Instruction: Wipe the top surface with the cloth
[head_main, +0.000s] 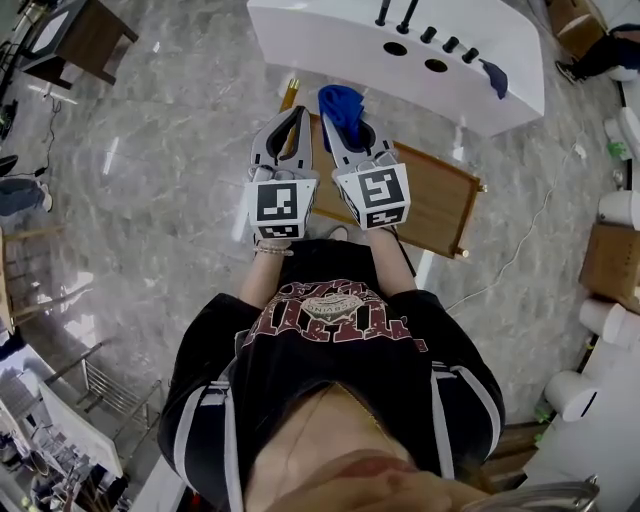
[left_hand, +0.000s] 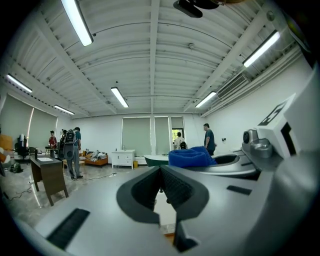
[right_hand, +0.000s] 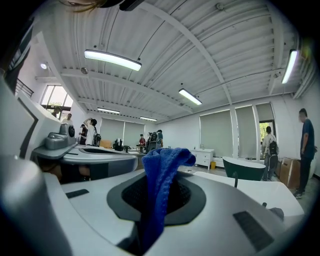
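In the head view both grippers are held side by side in front of the person's chest, pointing away over the floor. My right gripper (head_main: 343, 112) is shut on a blue cloth (head_main: 340, 105) that bunches out past its tips. The right gripper view shows the cloth (right_hand: 161, 185) pinched between the dark pads and standing up. My left gripper (head_main: 296, 112) is shut with nothing in it; its pads meet at the tip (left_hand: 161, 172). The white top surface (head_main: 330, 30) lies just beyond both grippers, with two holes and a row of black knobs.
A wooden-framed panel (head_main: 440, 195) lies on the marble floor under the grippers. A second blue rag (head_main: 495, 78) hangs at the white unit's right end. A dark desk (head_main: 85, 35) stands far left, cardboard boxes (head_main: 612, 262) at right. People (left_hand: 70, 150) stand across the room.
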